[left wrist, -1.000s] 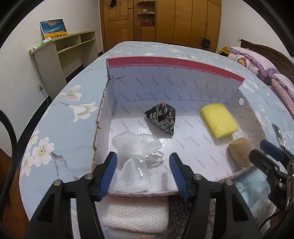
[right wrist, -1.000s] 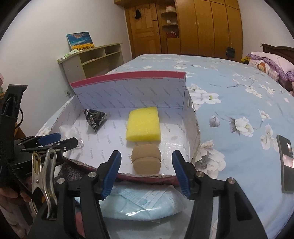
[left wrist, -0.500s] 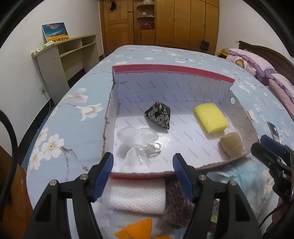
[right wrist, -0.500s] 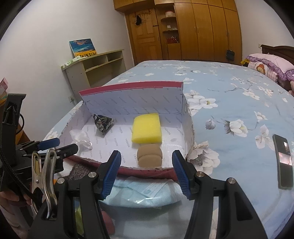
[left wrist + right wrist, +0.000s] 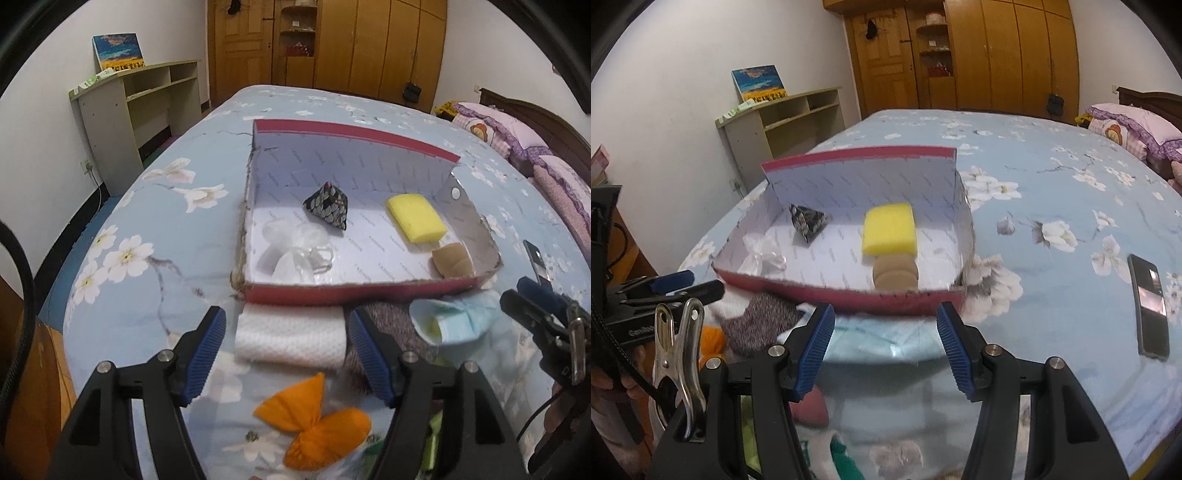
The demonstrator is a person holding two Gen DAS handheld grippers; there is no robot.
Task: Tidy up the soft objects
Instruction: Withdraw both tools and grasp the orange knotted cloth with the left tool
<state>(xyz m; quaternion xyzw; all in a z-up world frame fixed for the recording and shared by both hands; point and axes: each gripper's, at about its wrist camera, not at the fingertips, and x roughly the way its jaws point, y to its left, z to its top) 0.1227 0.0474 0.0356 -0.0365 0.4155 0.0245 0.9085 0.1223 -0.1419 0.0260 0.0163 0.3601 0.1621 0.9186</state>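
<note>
The left gripper (image 5: 286,356), its jaws just opened wider, and the right gripper (image 5: 884,347) are both empty; closing carelessly near the bed's front edge, the left could catch the grey knitted cloth (image 5: 391,328) together with the white folded towel (image 5: 291,338).

Before you, a pale blue bedspread (image 5: 155,206) with white blossoms carries a box (image 5: 354,295), red outside, white inside. In it you see a yellow sponge (image 5: 415,217), a tan puff (image 5: 451,260), a black scale-patterned pouch (image 5: 328,205). An orange cloth (image 5: 314,424) lies nearer.

The box (image 5: 332,295) is left open from above, its low front wall easily cleared, while the tall back wall (image 5: 351,162) blocks the far side and, seemingly, little floor is spared between the items.
</note>
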